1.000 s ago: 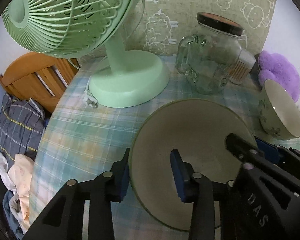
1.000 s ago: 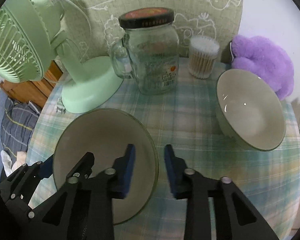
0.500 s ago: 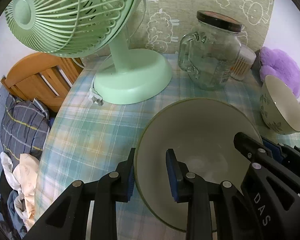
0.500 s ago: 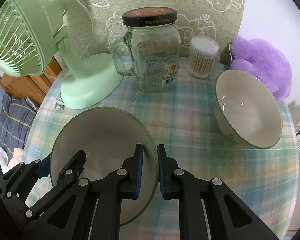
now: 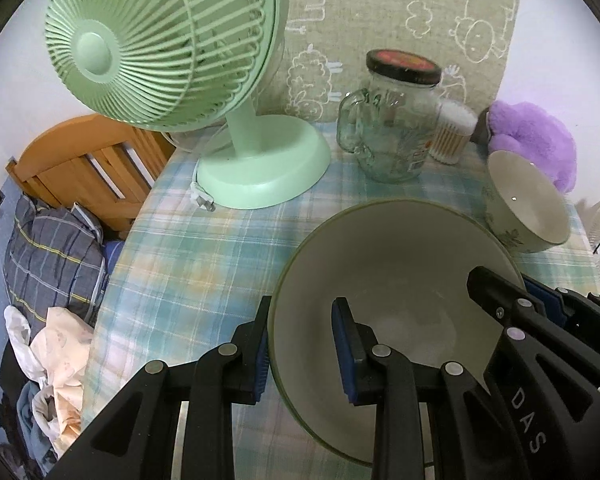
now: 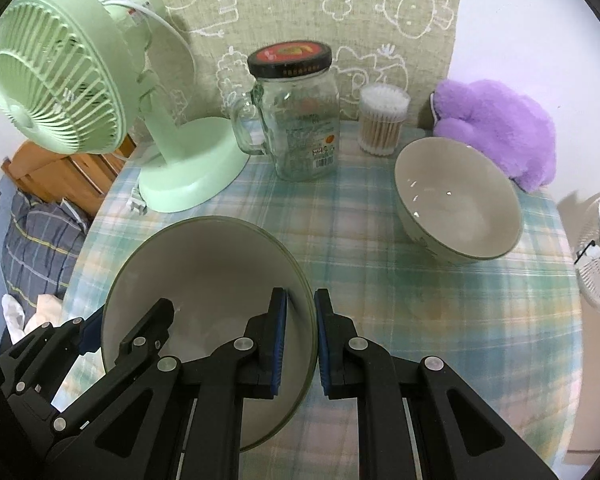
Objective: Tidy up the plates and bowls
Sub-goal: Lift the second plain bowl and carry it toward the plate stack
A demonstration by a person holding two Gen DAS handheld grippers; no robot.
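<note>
The green fan [image 5: 160, 44] is standing at the back left corner of the table [image 6: 400, 280], its base just beside the glass jar [image 6: 300, 120] at the back edge. The left gripper [image 5: 302, 354] is clamping the left rim of the large bowl [image 5: 392, 280], 1 finger inside the bowl and 1 outside, both pads pressing the wall. The large bowl is sitting near the front left edge of the table, tilted toward the cameras. The right gripper [image 6: 300, 344] is clenching the bowl's right rim, again with 1 finger on each side and the pads tight against it. A container of cotton swabs [image 6: 383, 120] is standing just right of the jar. The small bowl [image 6: 458, 200] is resting near the back right edge, well apart from the large bowl. A purple plush toy [image 6: 500, 128] is lying just behind the small bowl, at the back right corner.
</note>
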